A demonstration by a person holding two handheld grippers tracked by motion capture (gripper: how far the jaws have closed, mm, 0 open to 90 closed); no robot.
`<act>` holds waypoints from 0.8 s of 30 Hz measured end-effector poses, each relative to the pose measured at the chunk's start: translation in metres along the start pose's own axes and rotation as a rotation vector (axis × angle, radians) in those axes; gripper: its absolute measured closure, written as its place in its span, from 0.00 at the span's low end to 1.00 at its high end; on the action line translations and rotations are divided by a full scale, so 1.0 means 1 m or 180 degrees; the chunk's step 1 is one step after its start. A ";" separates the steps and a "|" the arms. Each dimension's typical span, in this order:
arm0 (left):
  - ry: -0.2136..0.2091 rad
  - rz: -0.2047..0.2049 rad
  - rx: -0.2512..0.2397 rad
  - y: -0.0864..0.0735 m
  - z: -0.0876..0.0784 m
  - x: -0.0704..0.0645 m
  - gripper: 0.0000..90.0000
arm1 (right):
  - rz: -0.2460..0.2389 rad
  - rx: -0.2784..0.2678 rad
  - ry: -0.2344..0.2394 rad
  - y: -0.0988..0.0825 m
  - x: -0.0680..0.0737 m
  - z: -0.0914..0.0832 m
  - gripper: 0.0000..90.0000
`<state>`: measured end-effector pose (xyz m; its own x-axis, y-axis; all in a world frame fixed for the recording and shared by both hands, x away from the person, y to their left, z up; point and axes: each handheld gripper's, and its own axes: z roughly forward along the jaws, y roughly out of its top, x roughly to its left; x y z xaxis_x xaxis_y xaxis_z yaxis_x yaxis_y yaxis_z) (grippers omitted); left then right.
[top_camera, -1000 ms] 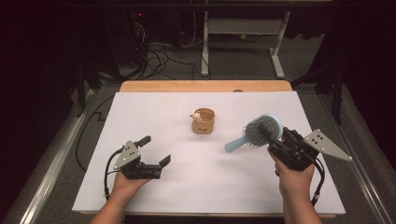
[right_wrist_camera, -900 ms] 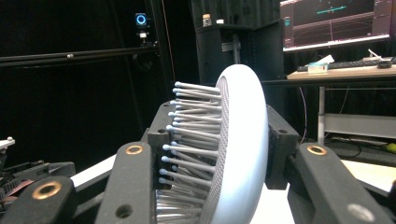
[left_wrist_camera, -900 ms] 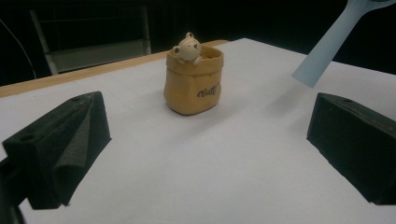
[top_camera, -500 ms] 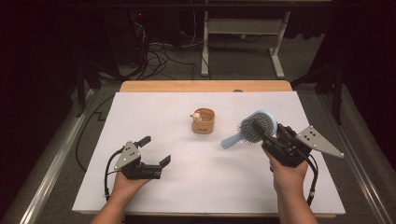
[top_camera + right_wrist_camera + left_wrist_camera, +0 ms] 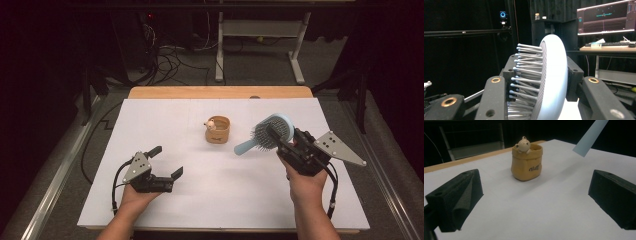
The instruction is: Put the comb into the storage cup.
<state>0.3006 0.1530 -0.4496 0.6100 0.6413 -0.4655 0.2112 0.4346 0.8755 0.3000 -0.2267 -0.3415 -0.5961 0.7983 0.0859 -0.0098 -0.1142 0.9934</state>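
White bench (image 5: 165,125) ahead: we keep the right gripper (image 5: 280,141) clamped across the hairbrush (image 5: 272,131) head, held aloft right of the small pouch (image 5: 217,129), handle low; left gripper (image 5: 167,162) rests wide open, empty.

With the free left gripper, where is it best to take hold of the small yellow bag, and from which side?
Probably across the yellow bag at its mid-body, coming level from the left gripper's side: it stands upright, the walls look soft, and the small bear figure occupies the rim.
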 end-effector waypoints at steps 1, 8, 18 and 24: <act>0.0002 -0.0003 -0.0003 0.000 0.000 0.000 0.01 | -0.0016 -0.0005 -0.0003 0.001 0.001 0.000 0.64; -0.0022 -0.0017 -0.0014 0.000 -0.001 -0.001 0.01 | -0.0035 -0.0026 -0.0014 0.009 0.005 0.005 0.64; -0.0044 -0.0014 -0.0016 0.000 -0.001 -0.001 0.01 | -0.0051 -0.0055 -0.0083 0.021 0.004 0.013 0.64; -0.0038 0.0022 0.0011 -0.002 0.000 -0.001 0.01 | -0.0094 -0.0048 -0.0119 0.025 0.004 0.025 0.64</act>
<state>0.2996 0.1517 -0.4508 0.6206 0.6366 -0.4578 0.2096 0.4279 0.8792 0.3174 -0.2120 -0.3148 -0.5649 0.8230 0.0595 -0.0392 -0.0987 0.9943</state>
